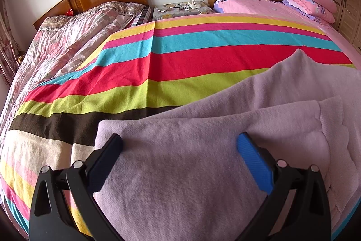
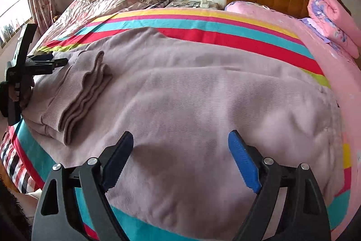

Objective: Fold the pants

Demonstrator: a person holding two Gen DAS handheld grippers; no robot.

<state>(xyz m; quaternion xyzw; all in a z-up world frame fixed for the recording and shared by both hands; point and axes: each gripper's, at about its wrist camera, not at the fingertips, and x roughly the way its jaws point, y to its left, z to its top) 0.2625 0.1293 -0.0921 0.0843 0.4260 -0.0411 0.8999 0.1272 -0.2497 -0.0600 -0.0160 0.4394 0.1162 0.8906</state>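
Observation:
Lilac knit pants (image 2: 191, 87) lie on a striped blanket (image 1: 158, 73) on the bed, folded over, with the ribbed cuffs (image 2: 83, 92) lying on top at the left end. My left gripper (image 1: 179, 142) is open, its fingers spread just above the folded left end of the pants (image 1: 180, 173). It also shows in the right wrist view (image 2: 54, 62), held by a hand at the left edge of the pants. My right gripper (image 2: 180, 140) is open, hovering over the near edge of the pants at their right part. Neither gripper holds cloth.
The striped blanket (image 2: 225, 24) covers the bed. A rolled pink quilt (image 2: 331, 22) and pink sheet (image 2: 347, 87) lie at the right. A floral duvet (image 1: 63, 37) is on the left bed. A nightstand (image 1: 180, 9) with glasses and a charger stands between wooden headboards.

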